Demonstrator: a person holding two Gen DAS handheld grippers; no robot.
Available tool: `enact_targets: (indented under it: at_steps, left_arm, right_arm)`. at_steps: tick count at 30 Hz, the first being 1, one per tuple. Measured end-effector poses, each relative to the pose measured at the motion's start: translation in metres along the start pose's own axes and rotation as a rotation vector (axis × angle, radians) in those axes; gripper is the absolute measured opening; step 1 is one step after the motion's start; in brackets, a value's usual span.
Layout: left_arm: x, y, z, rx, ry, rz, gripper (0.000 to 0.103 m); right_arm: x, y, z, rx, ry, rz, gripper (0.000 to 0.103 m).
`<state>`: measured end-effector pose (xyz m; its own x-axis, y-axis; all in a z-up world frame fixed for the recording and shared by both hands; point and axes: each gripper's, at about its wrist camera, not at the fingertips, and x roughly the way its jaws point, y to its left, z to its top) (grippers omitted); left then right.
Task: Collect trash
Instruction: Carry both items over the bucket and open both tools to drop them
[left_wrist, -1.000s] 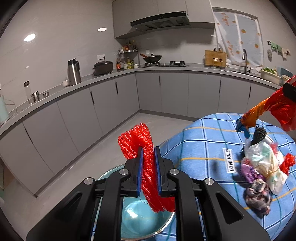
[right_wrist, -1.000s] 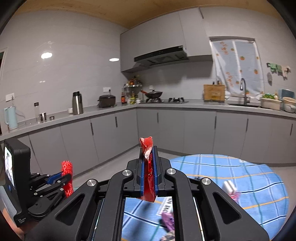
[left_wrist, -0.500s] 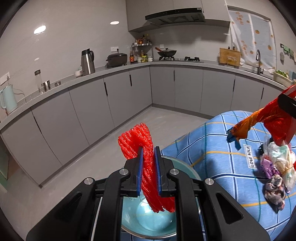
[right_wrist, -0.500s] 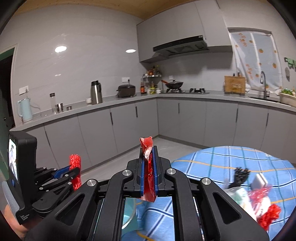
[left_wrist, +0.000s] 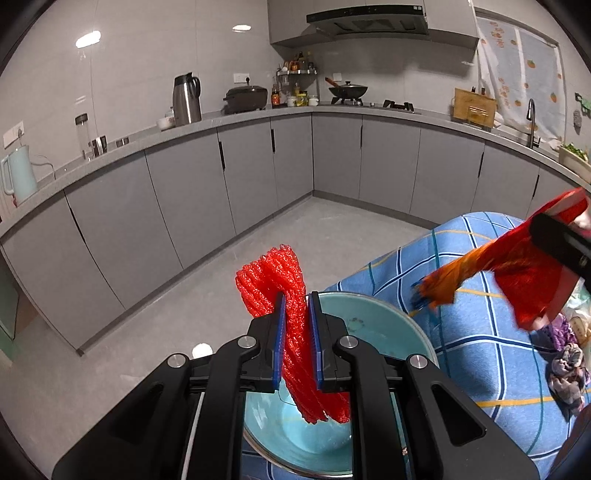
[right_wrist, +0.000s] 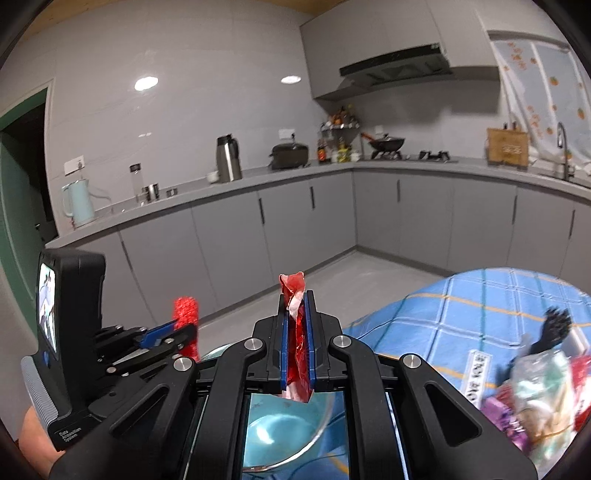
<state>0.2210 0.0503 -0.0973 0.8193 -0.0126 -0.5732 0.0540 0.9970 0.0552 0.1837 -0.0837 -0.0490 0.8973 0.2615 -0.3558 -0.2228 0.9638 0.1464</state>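
The right tongs (right_wrist: 296, 325) are clamped on a crumpled red wrapper (right_wrist: 297, 350), whose top pokes up above the blue pads and whose lower end hangs over a teal bowl (right_wrist: 280, 439) with a metal rim. To the left, the left tongs (right_wrist: 173, 334) pinch a red foam net (right_wrist: 186, 321), with a hand (right_wrist: 35, 443) under their black body. The bowl sits at the edge of a surface (right_wrist: 461, 306) covered in blue checked cloth. At right on the cloth lies a heap of trash (right_wrist: 535, 402): clear plastic, purple and red scraps, and a black comb-like piece, blurred.
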Motion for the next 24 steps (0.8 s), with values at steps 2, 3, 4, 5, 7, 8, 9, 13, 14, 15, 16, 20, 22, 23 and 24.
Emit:
enact_targets:
  at_steps: [2,3,4,5,7,8,9,13,14,15,16,20,22,23,24]
  left_arm:
    - [0.003,0.000,-0.002,0.000,0.006,-0.004,0.014]
    - [0.006,0.001,-0.002,0.002,0.010,-0.007,0.014]
    - [0.009,0.001,-0.002,0.001,0.016,-0.007,0.014]
    - [0.012,0.001,-0.003,0.000,0.023,-0.010,0.015]
    - [0.017,0.002,-0.005,0.000,0.032,-0.006,0.015]
    - [0.020,0.003,-0.006,-0.002,0.043,-0.007,0.015]
    - [0.022,0.003,-0.007,-0.002,0.048,-0.011,0.015]
    - [0.028,0.004,-0.010,-0.006,0.063,-0.022,0.018]
    - [0.029,0.003,-0.010,-0.004,0.066,-0.026,0.024]
    - [0.029,0.003,-0.010,-0.003,0.064,-0.023,0.030]
    - [0.028,0.004,-0.011,-0.003,0.059,-0.021,0.032]
    - [0.027,0.007,-0.010,-0.006,0.050,-0.001,0.051]
    - [0.026,0.008,-0.010,-0.012,0.044,0.005,0.055]
    - [0.025,0.010,-0.008,-0.012,0.041,0.012,0.055]
    - [0.024,0.011,-0.007,-0.013,0.037,0.020,0.058]
  right_arm:
    - [0.006,0.003,-0.006,-0.002,0.019,0.014,0.008]
    - [0.010,0.005,-0.007,-0.003,0.027,0.017,0.008]
    - [0.014,0.005,-0.010,-0.002,0.042,0.022,0.008]
    - [0.018,0.005,-0.011,-0.001,0.054,0.027,0.008]
    - [0.024,0.005,-0.016,0.000,0.070,0.025,0.009]
    - [0.028,0.003,-0.018,0.004,0.081,0.026,0.009]
    - [0.030,0.003,-0.019,0.006,0.091,0.028,0.009]
    - [0.042,-0.002,-0.029,0.013,0.138,0.039,0.010]
    - [0.044,-0.002,-0.032,0.015,0.142,0.038,0.011]
    - [0.044,-0.002,-0.033,0.015,0.144,0.033,0.015]
    - [0.045,-0.003,-0.034,0.019,0.148,0.027,0.017]
    - [0.042,-0.012,-0.034,0.035,0.144,0.017,0.025]
    - [0.041,-0.014,-0.033,0.038,0.143,0.014,0.029]
    - [0.040,-0.015,-0.033,0.037,0.139,0.010,0.030]
    - [0.039,-0.015,-0.033,0.038,0.139,0.008,0.030]
